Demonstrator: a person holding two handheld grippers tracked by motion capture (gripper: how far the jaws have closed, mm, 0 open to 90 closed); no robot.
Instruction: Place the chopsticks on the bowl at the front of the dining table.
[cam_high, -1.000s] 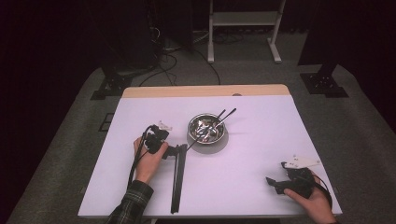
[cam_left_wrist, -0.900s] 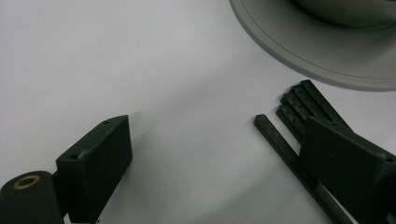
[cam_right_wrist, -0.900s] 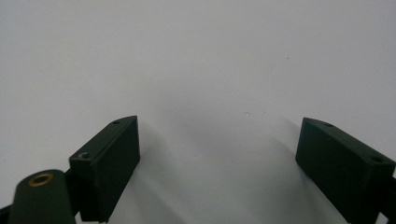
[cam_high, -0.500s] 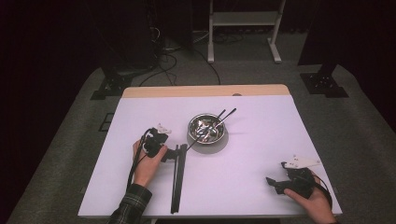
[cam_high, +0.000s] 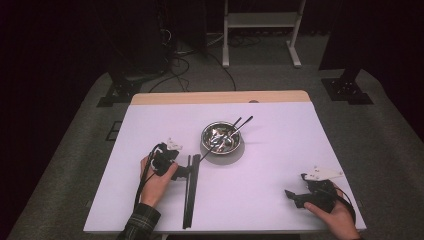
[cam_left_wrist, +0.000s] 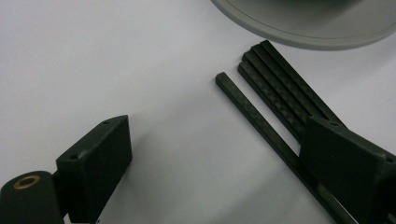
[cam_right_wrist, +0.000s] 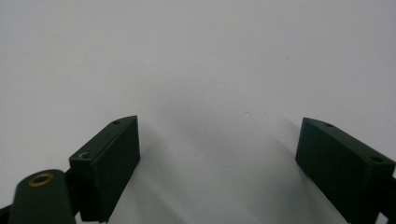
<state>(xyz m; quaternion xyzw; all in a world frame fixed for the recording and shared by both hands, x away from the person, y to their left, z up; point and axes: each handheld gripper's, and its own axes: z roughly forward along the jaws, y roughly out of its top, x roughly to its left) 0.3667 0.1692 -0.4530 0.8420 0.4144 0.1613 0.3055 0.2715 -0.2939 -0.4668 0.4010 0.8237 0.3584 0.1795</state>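
Black chopsticks (cam_left_wrist: 275, 100), five, one steel bowl (cam_high: 221, 138), two grippers

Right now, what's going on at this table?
A person works with two handheld grippers. The left gripper sits open at the top end of a bundle of black chopsticks lying on the white table, just short of a metal bowl holding utensils. In the left gripper view one stick lies apart from the rest, between the fingers. The right gripper rests open near the table's front right corner, holding nothing.
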